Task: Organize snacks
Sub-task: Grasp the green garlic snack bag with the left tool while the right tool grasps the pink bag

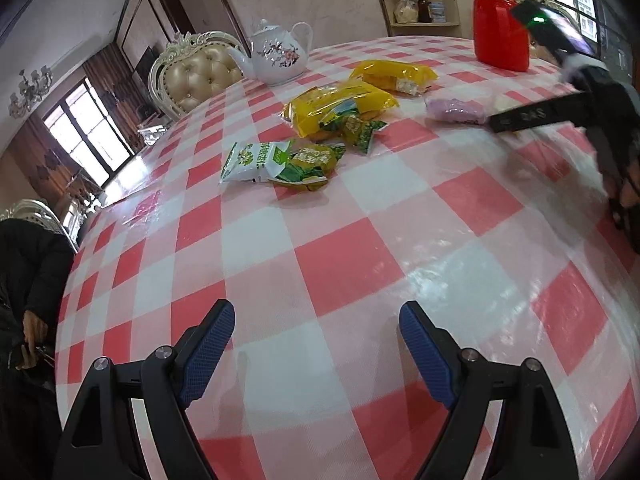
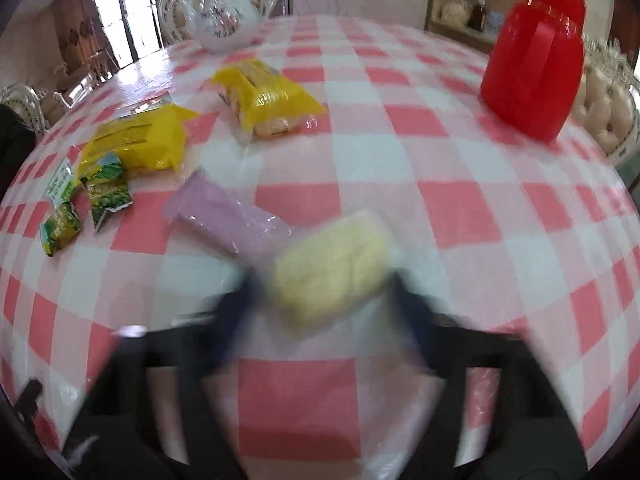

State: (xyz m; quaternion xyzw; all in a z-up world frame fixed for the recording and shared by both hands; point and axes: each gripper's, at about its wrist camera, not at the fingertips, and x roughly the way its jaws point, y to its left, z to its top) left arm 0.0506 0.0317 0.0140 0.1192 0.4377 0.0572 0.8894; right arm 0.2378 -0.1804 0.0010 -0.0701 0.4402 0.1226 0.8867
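Between the right gripper's (image 2: 324, 300) fingers a pale yellow snack pack (image 2: 332, 268) sits, grip unclear through blur; beyond them the other snacks (image 2: 264, 100) lie unsorted, and the left gripper (image 1: 316, 328) is held apart, empty.

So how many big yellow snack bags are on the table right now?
2. One yellow bag lies farther back, toward the red jug; the other yellow bag lies nearer, against the small green packets. Nothing seems to hide a third.
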